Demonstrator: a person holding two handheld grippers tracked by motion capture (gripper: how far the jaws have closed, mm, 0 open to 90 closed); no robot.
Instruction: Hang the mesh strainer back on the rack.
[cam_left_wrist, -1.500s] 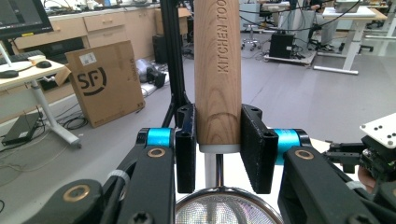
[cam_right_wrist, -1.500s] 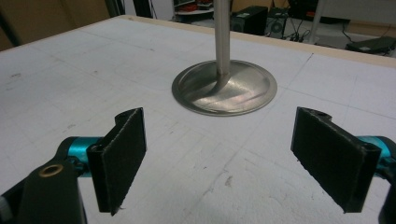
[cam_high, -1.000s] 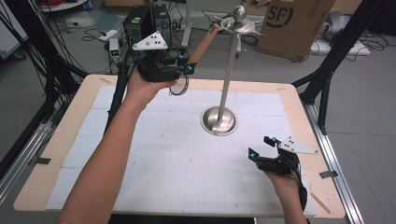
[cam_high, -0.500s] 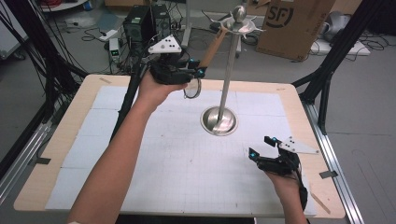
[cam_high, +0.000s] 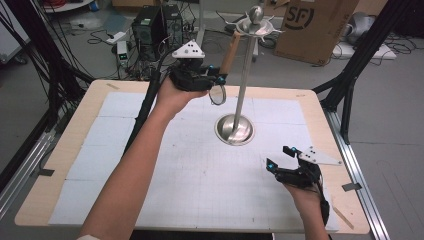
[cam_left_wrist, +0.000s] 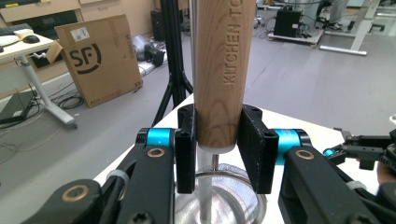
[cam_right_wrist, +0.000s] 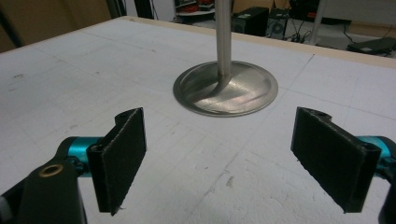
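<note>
My left gripper (cam_high: 216, 77) is raised over the table's far side, left of a steel stand (cam_high: 244, 85). It is shut on the lower end of a wooden handle (cam_left_wrist: 224, 70) stamped with "KITCHEN TO". The handle (cam_high: 230, 47) slants up toward the hooks (cam_high: 256, 24) at the stand's top. A small round strainer (cam_high: 217, 95) hangs below the jaws; its mesh bowl (cam_left_wrist: 219, 196) shows under the pads. My right gripper (cam_high: 281, 157) rests low near the front right, open, nothing between its pads (cam_right_wrist: 119, 154), facing the stand's round base (cam_right_wrist: 226, 87).
The stand's base (cam_high: 234, 129) sits mid-table on white gridded mats (cam_high: 190, 170). A wooden table edge (cam_high: 345, 165) and metal rails run along the right side. A cardboard box (cam_high: 312, 25), computer cases (cam_high: 150, 25) and cables lie on the floor beyond.
My left gripper has carried the wooden-handled strainer rightward, closer to the stand's pole, and the handle's top now nears the hooks. The right gripper has kept still.
</note>
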